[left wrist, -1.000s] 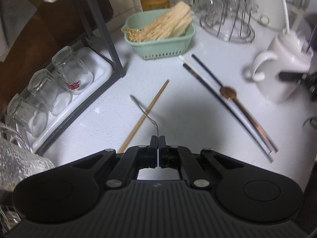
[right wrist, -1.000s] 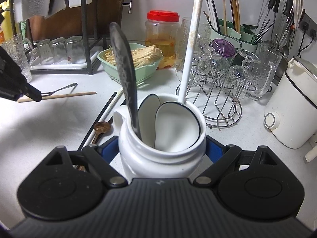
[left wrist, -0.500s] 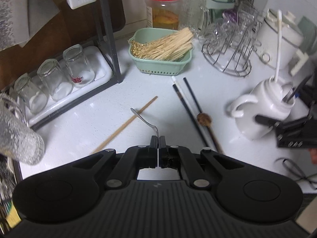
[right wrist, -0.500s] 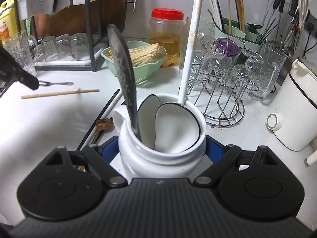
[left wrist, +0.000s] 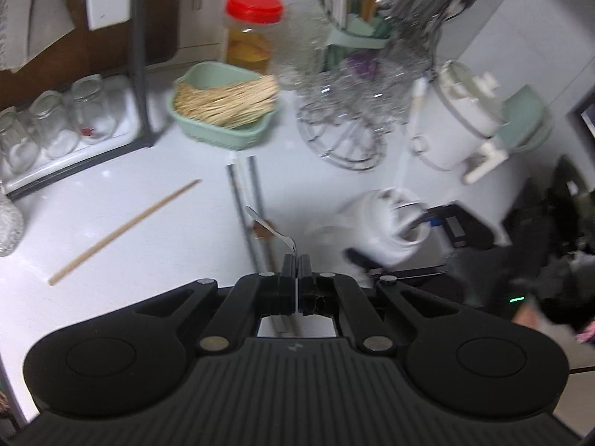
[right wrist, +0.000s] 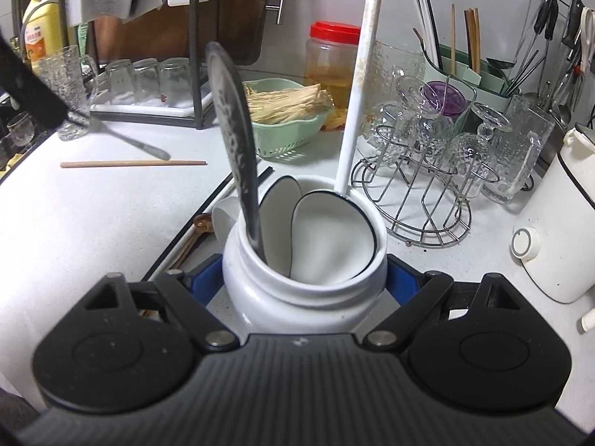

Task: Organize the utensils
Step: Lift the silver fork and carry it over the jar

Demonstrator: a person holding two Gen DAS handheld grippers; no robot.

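**A:** What was nearest in the left view?

**B:** The left gripper (left wrist: 296,260), fingers pressed together on the end of a metal utensil (left wrist: 270,228). I took it for a fork or small spoon; its head was too blurred to tell. A second before, it hung low over the desk (left wrist: 111,260) beside the wooden chopstick (left wrist: 124,232). At this moment it was lifted clear and had swung across, over the dark chopsticks (left wrist: 254,193), toward the white jar (left wrist: 386,223).

**A:** And the right side?

**B:** The right gripper (right wrist: 305,282) had not moved. Its fingers stayed clamped on either side of the jar, which stood on the desk with a dark-handled utensil (right wrist: 232,141), a long white handle (right wrist: 359,85) and white ladle bowls already inside.

**A:** So what did the change mean?

**B:** In my judgement the pick-up was done and the carry was under way, with the jar steadied as the destination. The utensil still had to be brought over the mouth and lowered in.

**A:** Anything left beyond that?

**B:** The wooden chopstick, the dark pair and a brown spoon (right wrist: 202,221) were still loose on the desk. Farther back stood the green basket (left wrist: 223,137) of sticks, the wire glass rack (right wrist: 420,208) and the red-lidded jar (right wrist: 333,63).
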